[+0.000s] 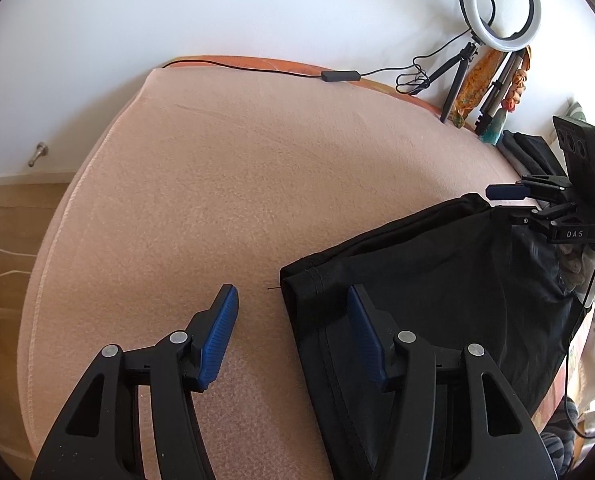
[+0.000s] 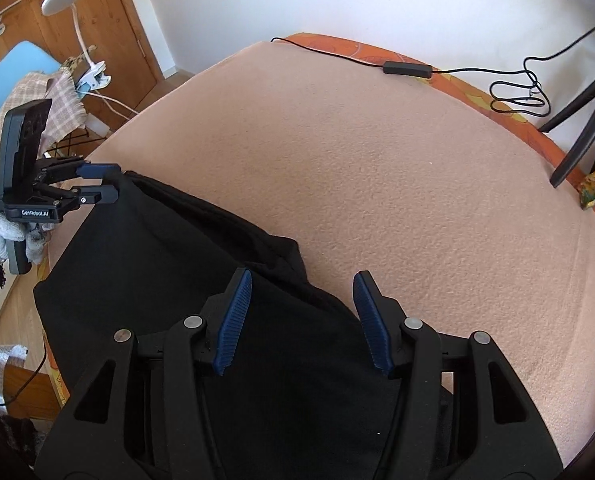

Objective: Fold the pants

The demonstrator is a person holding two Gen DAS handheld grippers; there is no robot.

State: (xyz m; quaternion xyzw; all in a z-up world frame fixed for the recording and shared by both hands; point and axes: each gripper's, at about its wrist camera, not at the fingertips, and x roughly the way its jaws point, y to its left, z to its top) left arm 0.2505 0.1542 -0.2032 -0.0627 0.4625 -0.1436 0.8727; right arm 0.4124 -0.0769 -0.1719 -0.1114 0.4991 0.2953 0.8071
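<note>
Both grippers' fingers (image 1: 233, 332) spread wide, empty; black pants (image 2: 145, 264) beneath right gripper (image 2: 302, 320), left gripper (image 1: 293, 332) straddling hem

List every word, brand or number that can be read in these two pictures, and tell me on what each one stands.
"DAS": white letters on the black body of the right gripper, seen from the left wrist.
"GenRobot.AI": white letters on the black body of the left gripper, seen from the right wrist.
Small white label beside "GenRobot.AI": too small to read.
Nothing readable on the black pants or the pink blanket.
</note>
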